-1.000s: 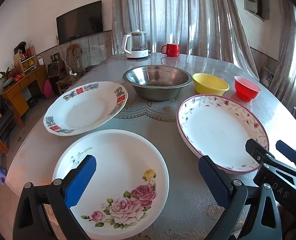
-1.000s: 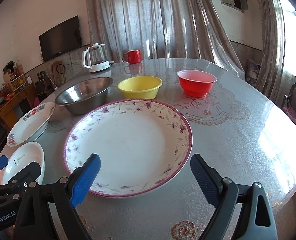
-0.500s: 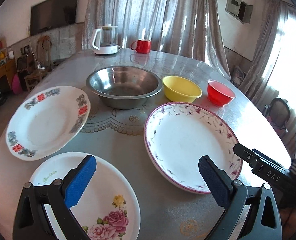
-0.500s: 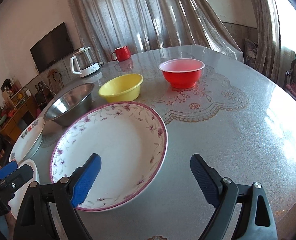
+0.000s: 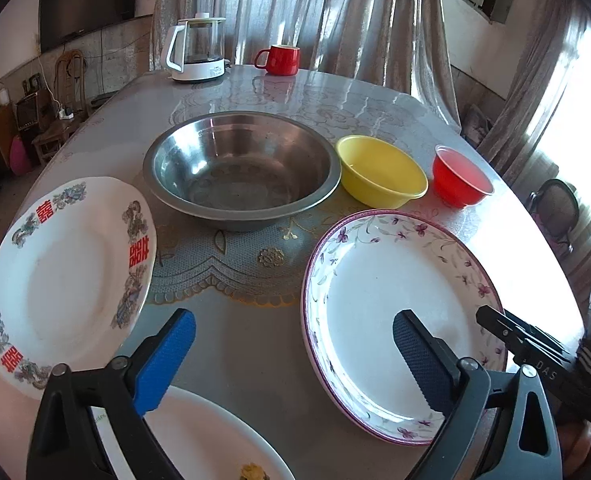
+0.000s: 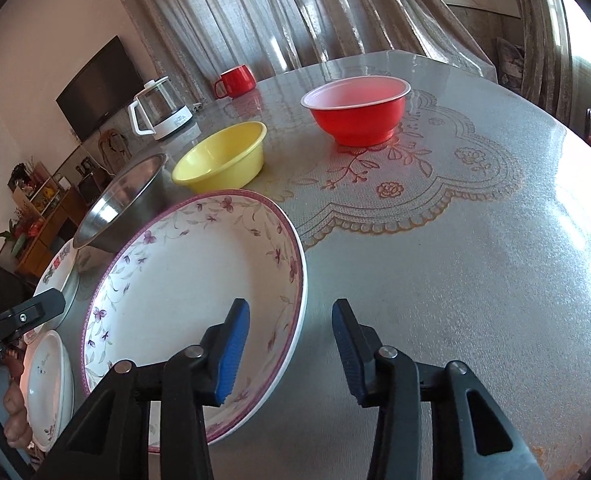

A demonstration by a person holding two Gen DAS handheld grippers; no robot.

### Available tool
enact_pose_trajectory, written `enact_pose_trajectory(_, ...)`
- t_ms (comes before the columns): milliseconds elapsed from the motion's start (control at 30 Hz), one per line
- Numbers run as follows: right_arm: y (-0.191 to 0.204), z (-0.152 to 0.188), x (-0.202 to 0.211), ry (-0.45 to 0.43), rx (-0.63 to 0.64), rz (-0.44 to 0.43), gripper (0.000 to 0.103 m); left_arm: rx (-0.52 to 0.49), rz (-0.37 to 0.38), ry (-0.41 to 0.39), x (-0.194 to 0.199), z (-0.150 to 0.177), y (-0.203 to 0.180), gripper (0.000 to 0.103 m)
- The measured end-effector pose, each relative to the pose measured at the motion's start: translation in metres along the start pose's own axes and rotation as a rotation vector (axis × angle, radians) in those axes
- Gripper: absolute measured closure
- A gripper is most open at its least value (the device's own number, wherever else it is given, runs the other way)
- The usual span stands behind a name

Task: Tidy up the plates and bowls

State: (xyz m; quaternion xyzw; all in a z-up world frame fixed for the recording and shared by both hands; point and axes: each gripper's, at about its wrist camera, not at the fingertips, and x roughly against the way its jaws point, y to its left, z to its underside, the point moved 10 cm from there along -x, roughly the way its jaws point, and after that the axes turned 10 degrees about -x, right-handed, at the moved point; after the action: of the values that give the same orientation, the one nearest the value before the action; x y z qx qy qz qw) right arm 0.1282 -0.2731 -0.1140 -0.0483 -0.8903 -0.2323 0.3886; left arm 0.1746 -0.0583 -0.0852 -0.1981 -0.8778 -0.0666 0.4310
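Right gripper (image 6: 291,354): jaws closing astride the near rim of the purple-flowered plate (image 6: 183,292), pads not yet pressing it. Left gripper (image 5: 291,354): jaws closing, wide apart, nothing between them but table (image 5: 255,344). Beyond: steel bowl (image 5: 241,168), yellow bowl (image 5: 381,170), red bowl (image 5: 461,176) in a row; red-lettered plate (image 5: 67,280) left; rose plate (image 5: 199,436) nearest.

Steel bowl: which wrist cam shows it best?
Left wrist. The steel bowl sits centred there, full rim and inside visible, nothing in front. In the right wrist view only part of it shows, side-on, its near edge hidden behind the purple-flowered plate.
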Motion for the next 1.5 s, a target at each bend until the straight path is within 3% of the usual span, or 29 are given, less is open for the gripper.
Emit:
enact_pose_trajectory(67,0.003,-0.001,-0.002,0.007,0.014,-0.006,0.061,0.001,0.011,0.042,-0.011,0.002,0.0,0.033)
enact_pose_trajectory(300,0.012,0.002,-0.007,0.017,0.096,-0.003,0.061,-0.027,0.051,0.152,-0.038,0.019,-0.01,0.061)
enact_pose_trajectory(400,0.016,0.004,-0.008,0.016,0.131,0.01,0.061,-0.051,0.069,0.137,-0.034,0.022,-0.017,0.082)
enact_pose_trajectory(567,0.016,0.003,-0.008,0.025,0.122,0.015,0.061,-0.085,0.042,0.115,-0.026,0.027,-0.016,0.083)
enact_pose_trajectory(800,0.016,0.003,-0.008,0.042,0.085,0.018,0.061,-0.083,0.065,0.075,-0.011,0.03,-0.014,0.083)
enact_pose_trajectory(867,0.018,0.003,-0.007,0.037,0.09,0.024,0.061,-0.09,0.036,0.069,-0.008,0.032,-0.011,0.083)
enact_pose_trajectory(1067,0.028,0.012,-0.009,0.059,0.109,0.003,0.061,-0.042,0.046,0.056,-0.002,0.034,-0.001,0.083)
enact_pose_trajectory(1267,0.042,0.02,-0.006,0.068,0.151,-0.024,0.061,0.007,0.05,0.051,0.005,0.04,0.009,0.072)
enact_pose_trajectory(1500,0.058,0.035,-0.01,0.094,0.187,-0.036,0.061,0.009,0.035,0.037,0.014,0.046,0.02,0.072)
